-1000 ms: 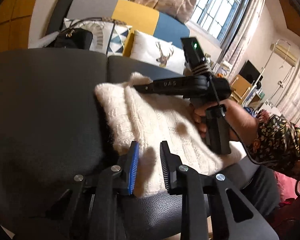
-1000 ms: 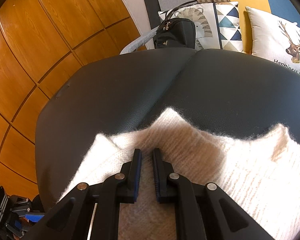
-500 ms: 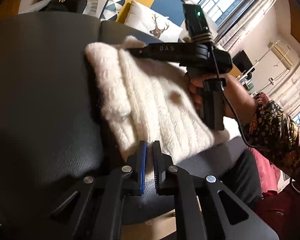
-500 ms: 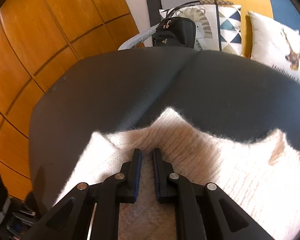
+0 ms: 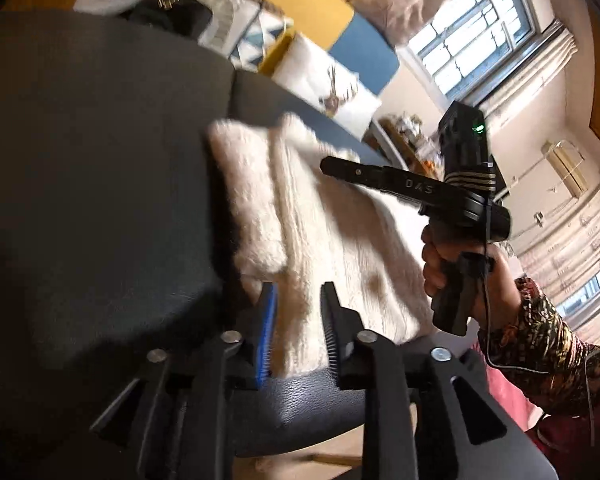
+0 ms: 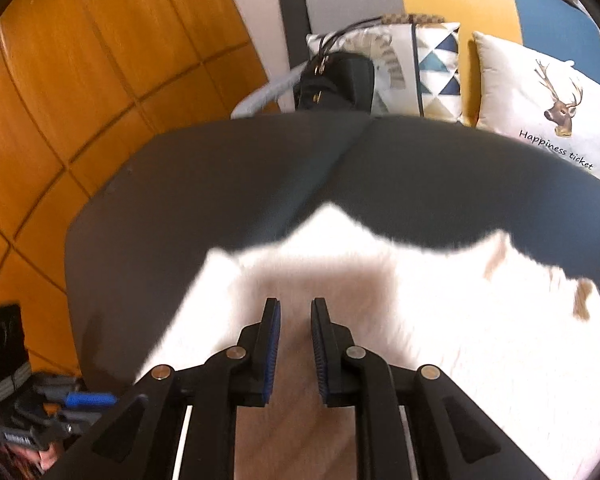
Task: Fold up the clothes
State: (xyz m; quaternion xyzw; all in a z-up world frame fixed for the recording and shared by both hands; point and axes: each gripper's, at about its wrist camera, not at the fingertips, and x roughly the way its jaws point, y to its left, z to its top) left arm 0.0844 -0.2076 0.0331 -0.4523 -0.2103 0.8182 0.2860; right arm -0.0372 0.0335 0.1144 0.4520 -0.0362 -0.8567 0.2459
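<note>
Tongs L (image 5: 298, 328) & R (image 6: 294, 344) opening over sweater (image 5: 340, 248), no grip

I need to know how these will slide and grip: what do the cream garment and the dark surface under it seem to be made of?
The cream garment looks like a fuzzy knit, perhaps wool or acrylic: ribbed rows and a hairy edge show. The dark surface looks like smooth leather or faux leather: a fine grain, a soft sheen and a seam between two cushions.

A home living room: cushioned sofa (image 6: 480, 8), deer pillow (image 6: 540, 100), curtained window (image 5: 476, 36).
</note>
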